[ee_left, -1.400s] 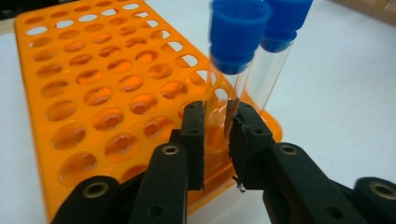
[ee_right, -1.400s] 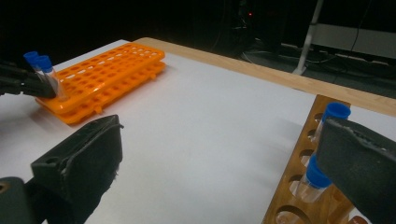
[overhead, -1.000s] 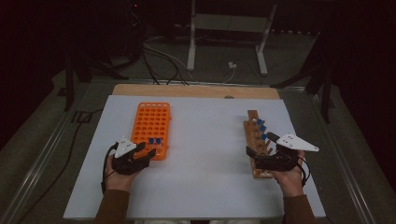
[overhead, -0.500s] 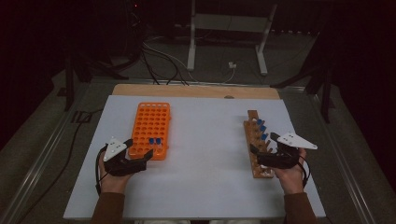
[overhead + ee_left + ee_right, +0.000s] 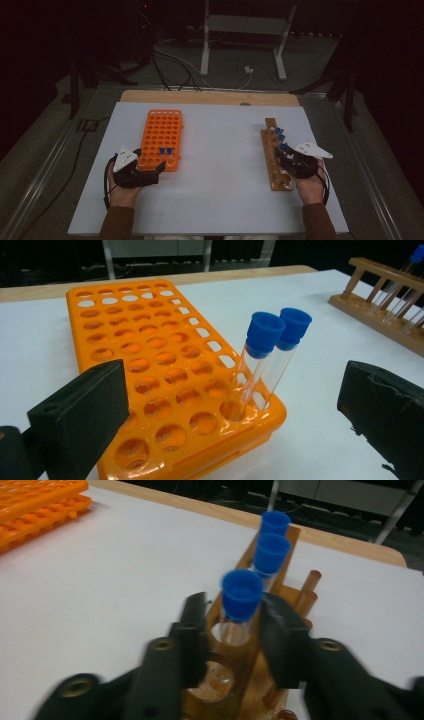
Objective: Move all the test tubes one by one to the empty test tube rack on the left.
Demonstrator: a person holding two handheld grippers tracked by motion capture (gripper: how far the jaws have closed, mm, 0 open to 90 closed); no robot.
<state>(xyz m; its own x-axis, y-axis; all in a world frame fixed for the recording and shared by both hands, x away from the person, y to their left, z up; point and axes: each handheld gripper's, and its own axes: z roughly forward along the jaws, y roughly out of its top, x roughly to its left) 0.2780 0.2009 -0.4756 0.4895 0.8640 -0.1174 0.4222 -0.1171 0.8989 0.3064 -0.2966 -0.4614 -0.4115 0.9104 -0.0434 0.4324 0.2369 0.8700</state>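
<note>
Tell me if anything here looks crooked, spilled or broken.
Nothing spilled or broken. The two capped tubes in the orange rack lean to one side rather than standing straight. The right gripper has its jaws either side of a tube in the wooden rack.

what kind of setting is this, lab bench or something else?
Probably a staged data-collection table in a dim workroom, not a real wet lab. Lab props sit on a white tabletop: an orange tube rack, a wooden tube rack and blue-capped test tubes. Behind it are loose floor cables and a metal stand.

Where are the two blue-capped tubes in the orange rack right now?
In the left gripper view, the two blue-capped tubes stand side by side at the orange rack's near right corner, ahead of the open left gripper.
</note>
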